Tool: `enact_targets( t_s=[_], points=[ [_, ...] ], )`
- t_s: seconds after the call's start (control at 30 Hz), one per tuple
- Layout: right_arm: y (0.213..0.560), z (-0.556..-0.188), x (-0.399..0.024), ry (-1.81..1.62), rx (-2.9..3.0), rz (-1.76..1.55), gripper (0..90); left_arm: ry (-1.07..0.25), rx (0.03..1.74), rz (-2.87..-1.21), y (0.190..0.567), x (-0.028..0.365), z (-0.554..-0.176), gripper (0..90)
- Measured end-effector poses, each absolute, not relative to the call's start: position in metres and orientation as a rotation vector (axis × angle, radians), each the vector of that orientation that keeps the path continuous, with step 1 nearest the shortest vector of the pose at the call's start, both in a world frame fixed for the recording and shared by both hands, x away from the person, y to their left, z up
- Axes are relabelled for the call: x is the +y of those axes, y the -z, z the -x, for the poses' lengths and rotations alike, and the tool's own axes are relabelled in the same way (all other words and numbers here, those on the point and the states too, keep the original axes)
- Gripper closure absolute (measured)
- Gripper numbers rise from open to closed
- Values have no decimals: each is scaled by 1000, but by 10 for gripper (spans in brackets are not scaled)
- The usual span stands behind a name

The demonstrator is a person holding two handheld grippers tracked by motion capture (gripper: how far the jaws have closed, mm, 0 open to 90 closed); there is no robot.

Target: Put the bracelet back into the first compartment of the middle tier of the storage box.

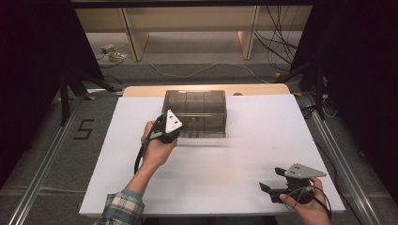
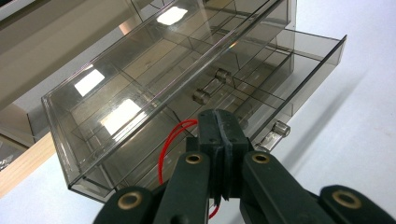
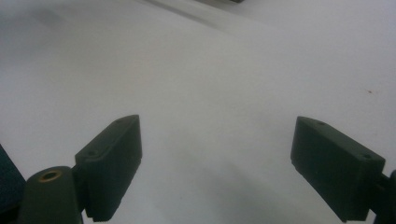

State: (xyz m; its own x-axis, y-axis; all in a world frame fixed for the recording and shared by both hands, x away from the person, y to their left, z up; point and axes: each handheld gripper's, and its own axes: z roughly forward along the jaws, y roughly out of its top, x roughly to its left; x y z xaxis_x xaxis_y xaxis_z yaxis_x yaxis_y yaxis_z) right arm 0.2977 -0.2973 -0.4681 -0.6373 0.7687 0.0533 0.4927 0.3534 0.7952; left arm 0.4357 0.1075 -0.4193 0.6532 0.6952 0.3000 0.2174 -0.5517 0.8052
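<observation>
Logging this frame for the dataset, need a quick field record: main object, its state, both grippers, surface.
object: smoky clear plastic drawer box, divided into compartments
drawers: lower drawer pulled part way out; upper one less far out
handles: small clear bar handles on the drawer fronts
left gripper: jaws shut, tips at the box front, nothing seen between them
right gripper: jaws open, nothing between them, over the bare board near the right front corner
surface: white board on a wooden table

Grey floor [image 1: 56, 154], wooden shelving [image 1: 187, 28] behind
</observation>
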Motion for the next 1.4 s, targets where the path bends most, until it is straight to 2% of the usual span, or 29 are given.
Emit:
enact_targets(
  t_s=[1.4],
  points=[
    [468,-298,-297,-1174,2295,-1110,173,-803,645,-2171,432,109,-452,898]
  ],
)
